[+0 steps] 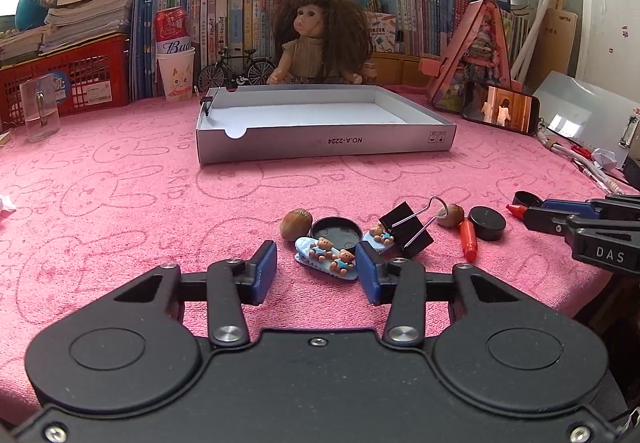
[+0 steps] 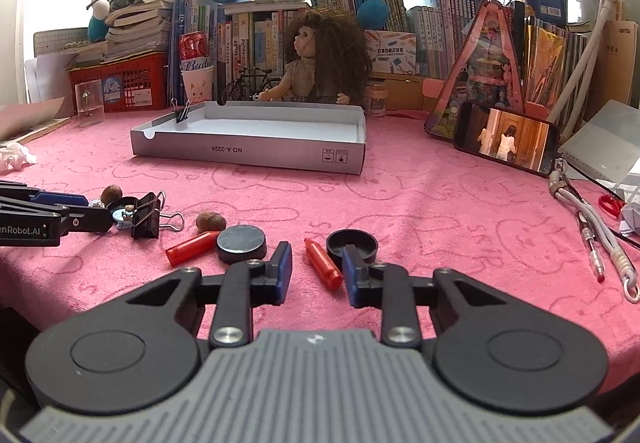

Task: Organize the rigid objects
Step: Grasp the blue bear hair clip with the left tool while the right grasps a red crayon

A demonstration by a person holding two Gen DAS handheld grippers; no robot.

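Left wrist view: both tools (image 1: 316, 269) (image 2: 316, 269) gape empty, the far box (image 1: 320, 141) holds one clip (image 1: 208, 103), the near clutter (image 1: 384, 231) remains.

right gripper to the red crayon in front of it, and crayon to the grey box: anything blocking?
Nothing visible blocks either. The red crayon lies between the open right gripper fingers, with an upturned black cap close beside it. Bare pink cloth runs from there to the grey box.
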